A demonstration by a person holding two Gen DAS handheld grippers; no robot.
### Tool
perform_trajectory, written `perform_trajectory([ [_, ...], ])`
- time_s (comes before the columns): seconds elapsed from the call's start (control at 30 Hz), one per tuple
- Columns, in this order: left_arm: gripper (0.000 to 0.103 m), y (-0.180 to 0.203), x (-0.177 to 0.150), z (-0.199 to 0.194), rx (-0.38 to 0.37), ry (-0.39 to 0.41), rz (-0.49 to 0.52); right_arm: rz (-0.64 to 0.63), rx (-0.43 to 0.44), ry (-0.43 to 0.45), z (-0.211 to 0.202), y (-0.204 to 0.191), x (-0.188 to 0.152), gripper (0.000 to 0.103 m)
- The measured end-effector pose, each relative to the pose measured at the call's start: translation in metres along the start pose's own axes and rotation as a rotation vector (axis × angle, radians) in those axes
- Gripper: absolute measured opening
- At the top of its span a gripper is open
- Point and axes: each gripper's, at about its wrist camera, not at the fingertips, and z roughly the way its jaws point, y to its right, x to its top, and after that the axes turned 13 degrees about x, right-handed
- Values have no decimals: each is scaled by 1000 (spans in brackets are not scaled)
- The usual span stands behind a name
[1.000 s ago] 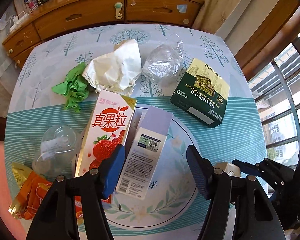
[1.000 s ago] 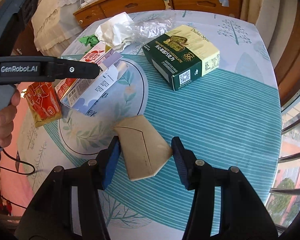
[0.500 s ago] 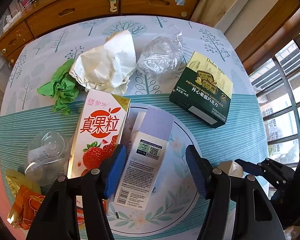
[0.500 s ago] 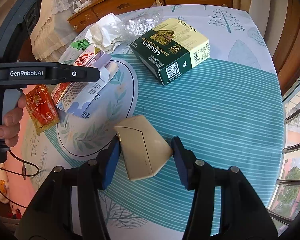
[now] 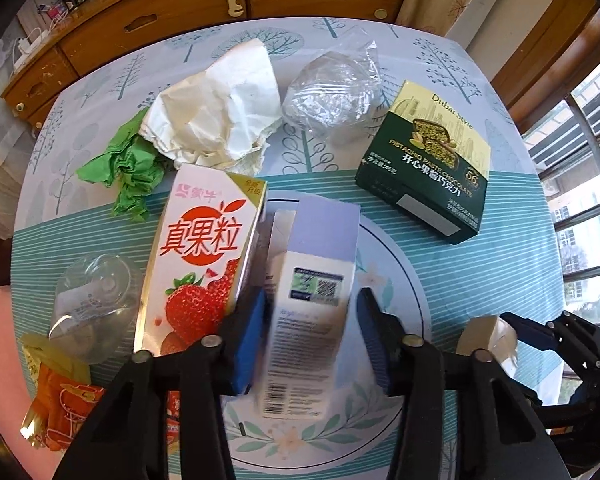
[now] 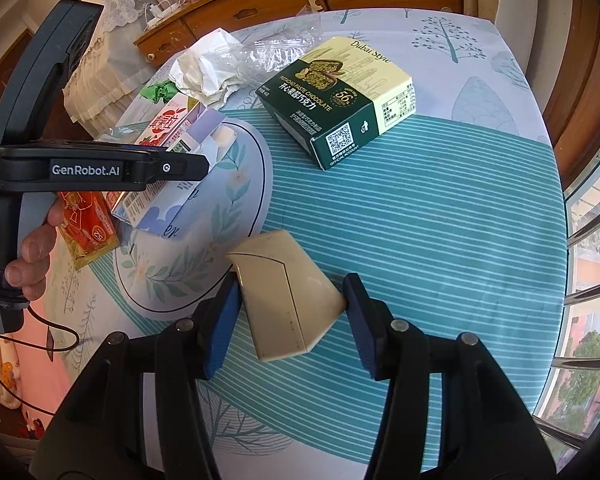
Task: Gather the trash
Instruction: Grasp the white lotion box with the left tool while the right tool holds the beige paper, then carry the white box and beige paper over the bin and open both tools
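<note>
My left gripper [image 5: 310, 336] is open, its pads on either side of a white and lilac carton [image 5: 312, 300] that lies on the tablecloth's printed circle. A strawberry drink carton [image 5: 202, 256] lies just left of it. My right gripper [image 6: 288, 320] is open around a beige folded card box [image 6: 286, 300] on the striped cloth; the pads stand close beside it. The left gripper also shows in the right wrist view [image 6: 100, 168], over the lilac carton [image 6: 172, 196].
A green chocolate box [image 5: 428, 164], crumpled white paper [image 5: 220, 120], a clear plastic bag [image 5: 332, 88], green paper [image 5: 124, 168], a clear cup [image 5: 92, 300] and an orange packet [image 5: 60, 408] lie around. A wooden cabinet [image 5: 180, 12] stands behind the table; windows are at right.
My left gripper has moved forward and down over the lilac carton, so the carton now sits between its pads. The right gripper stays around the beige box.
</note>
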Motion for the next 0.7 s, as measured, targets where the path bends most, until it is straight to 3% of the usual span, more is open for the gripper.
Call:
perform_trajectory([
  [0.37, 37, 6, -22, -32, 13, 45, -1, 9, -14, 25, -14, -14, -10, 48],
  [0.7, 36, -8, -94, -102, -32, 109, 0, -3, -25, 46, -35, -55, -37, 48],
])
